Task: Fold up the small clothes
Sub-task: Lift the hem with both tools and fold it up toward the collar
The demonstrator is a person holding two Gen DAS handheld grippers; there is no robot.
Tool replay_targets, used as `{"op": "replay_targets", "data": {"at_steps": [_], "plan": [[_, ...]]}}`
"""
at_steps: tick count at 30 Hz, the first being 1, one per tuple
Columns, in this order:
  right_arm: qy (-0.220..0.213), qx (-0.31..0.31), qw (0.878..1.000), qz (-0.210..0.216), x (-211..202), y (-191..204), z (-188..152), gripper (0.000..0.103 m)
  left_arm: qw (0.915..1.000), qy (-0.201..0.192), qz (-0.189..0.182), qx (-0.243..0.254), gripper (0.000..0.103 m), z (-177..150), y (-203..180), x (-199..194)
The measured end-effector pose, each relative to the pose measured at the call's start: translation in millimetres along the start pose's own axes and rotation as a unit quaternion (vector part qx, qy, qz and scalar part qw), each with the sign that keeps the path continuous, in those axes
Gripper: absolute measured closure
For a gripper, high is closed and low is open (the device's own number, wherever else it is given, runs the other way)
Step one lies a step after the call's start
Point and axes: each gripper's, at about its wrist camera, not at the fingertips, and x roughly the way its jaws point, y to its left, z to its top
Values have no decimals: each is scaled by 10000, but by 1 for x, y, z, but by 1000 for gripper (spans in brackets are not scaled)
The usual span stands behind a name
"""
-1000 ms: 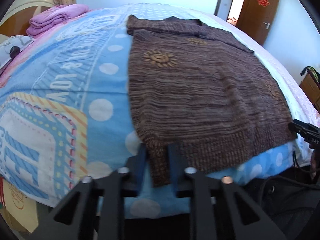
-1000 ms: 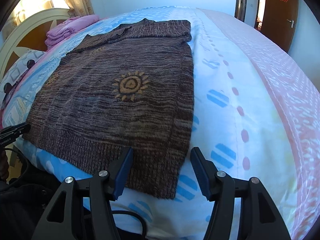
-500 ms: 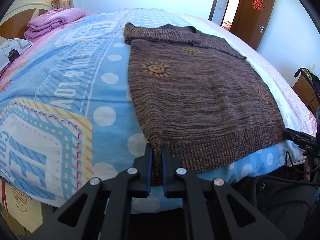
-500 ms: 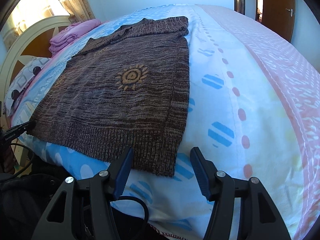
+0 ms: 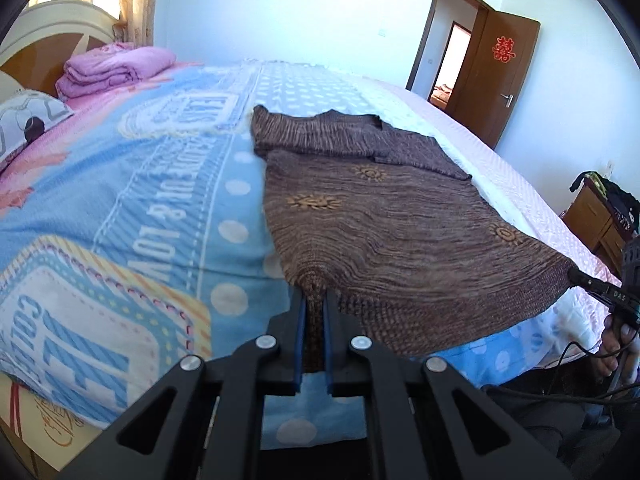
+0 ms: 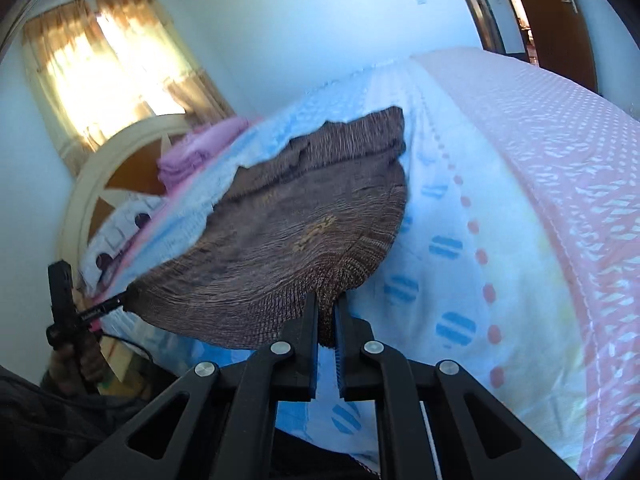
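A brown knitted sweater (image 5: 392,216) with orange sun motifs lies spread on the bed, its sleeves folded across the far end. My left gripper (image 5: 314,300) is shut on the near left corner of its ribbed hem, which is lifted off the sheet. In the right wrist view my right gripper (image 6: 328,304) is shut on the near right hem corner of the sweater (image 6: 304,224), also raised. The hem hangs stretched between both grippers. The far tip of the right gripper (image 5: 580,278) shows at the hem's right corner in the left wrist view.
The bed carries a blue and pink patterned sheet (image 5: 132,208). Folded pink blankets (image 5: 116,68) and a pillow (image 5: 24,124) sit by the headboard (image 6: 116,172). A brown door (image 5: 500,80) stands open at the back right. A wooden cabinet (image 5: 596,220) is to the right of the bed.
The right gripper's jaws closed on the right hem corner. Both grippers rose, lifting the near hem off the bed. The right wrist view tilted and turned up.
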Motion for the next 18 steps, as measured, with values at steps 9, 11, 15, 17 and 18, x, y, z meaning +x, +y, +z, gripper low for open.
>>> {"op": "replay_targets", "data": {"at_steps": [9,11,15,17,18], "plan": [[-100,-75,9999,119,1,13,14,97,9996,96,-197,-204,95,17,10,11],[-282,-201,9994,72,1,17,31,97,9995,3,-218,-217,95,30,12,11],[-582,-325,9978,-28,10,21,67,97,9992,-174,-258,-262,95,57,16,16],[-724,-341,9967,-92,15,22,86,97,9987,-245,-294,-343,95,70,17,20],[-783,-372,9962,-121,18,24,95,97,9983,-287,-310,-397,95,77,18,23]]}}
